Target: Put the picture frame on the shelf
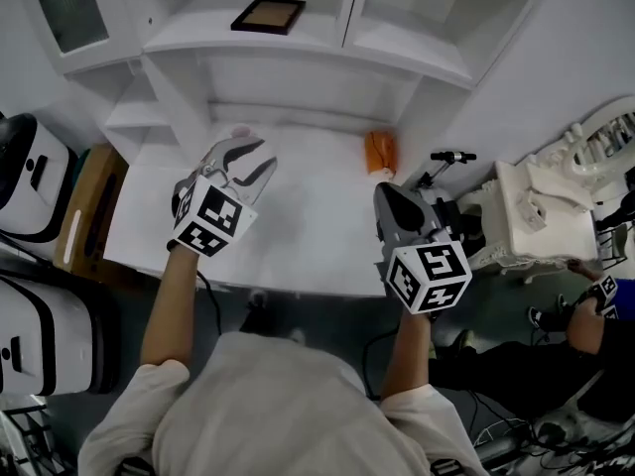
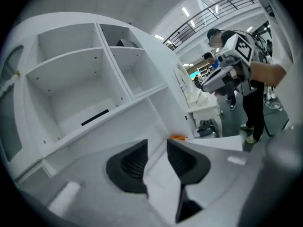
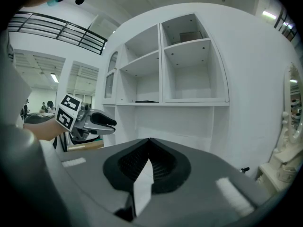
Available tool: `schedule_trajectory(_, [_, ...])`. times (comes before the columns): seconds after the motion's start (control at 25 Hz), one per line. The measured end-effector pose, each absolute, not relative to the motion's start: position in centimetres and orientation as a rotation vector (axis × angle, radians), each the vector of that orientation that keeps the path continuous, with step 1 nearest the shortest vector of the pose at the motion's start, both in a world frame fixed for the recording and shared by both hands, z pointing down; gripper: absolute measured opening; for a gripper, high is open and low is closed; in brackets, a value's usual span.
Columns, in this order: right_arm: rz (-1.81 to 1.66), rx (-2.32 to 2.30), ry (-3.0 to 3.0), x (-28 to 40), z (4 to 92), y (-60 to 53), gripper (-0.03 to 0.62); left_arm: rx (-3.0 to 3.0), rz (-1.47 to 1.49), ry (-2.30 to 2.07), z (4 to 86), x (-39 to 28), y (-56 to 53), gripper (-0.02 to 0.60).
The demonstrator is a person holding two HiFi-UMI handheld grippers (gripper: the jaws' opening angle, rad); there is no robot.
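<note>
The picture frame (image 1: 268,15), dark-rimmed with a brown face, lies flat on the white shelf (image 1: 198,36) at the top of the head view. It appears as a thin dark strip in the left gripper view (image 2: 94,117) and the right gripper view (image 3: 146,101). My left gripper (image 1: 260,155) hovers over the counter below the shelf, well short of the frame. Its jaws (image 2: 157,143) stand a narrow gap apart with nothing between them. My right gripper (image 1: 389,194) hangs at the counter's right front, its jaws (image 3: 149,142) shut and empty.
A small orange object (image 1: 380,152) sits on the white counter (image 1: 298,236) against the shelf unit's right wall. White appliances (image 1: 30,181) and a cardboard box (image 1: 87,201) stand at the left. An ornate white vanity (image 1: 541,211) and another person's hand (image 1: 585,315) are at the right.
</note>
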State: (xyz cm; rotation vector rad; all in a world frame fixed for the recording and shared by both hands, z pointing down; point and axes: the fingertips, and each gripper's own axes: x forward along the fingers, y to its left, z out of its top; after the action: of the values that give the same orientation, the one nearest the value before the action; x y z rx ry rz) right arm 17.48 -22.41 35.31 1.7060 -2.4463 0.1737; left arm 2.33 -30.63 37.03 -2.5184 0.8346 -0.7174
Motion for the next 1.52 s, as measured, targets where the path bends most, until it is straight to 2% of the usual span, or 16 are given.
schedule_trajectory(0.36, [0.158,1.679,-2.467,17.1,35.7,-18.3,0.006,-2.656,-0.629,0.865,38.7,2.3,-24.1,0.062])
schedule_trajectory(0.68, [0.136,1.653,-2.494,16.5,35.2,-15.8,0.006,-2.687,-0.485,0.981,36.8,0.8,-20.5,0.005])
schedule_trajectory(1.52, [0.037,1.604,-2.478,15.2,34.2,-14.3,0.005,-2.641,-0.285,1.067,32.7,-0.3,-17.0,0.003])
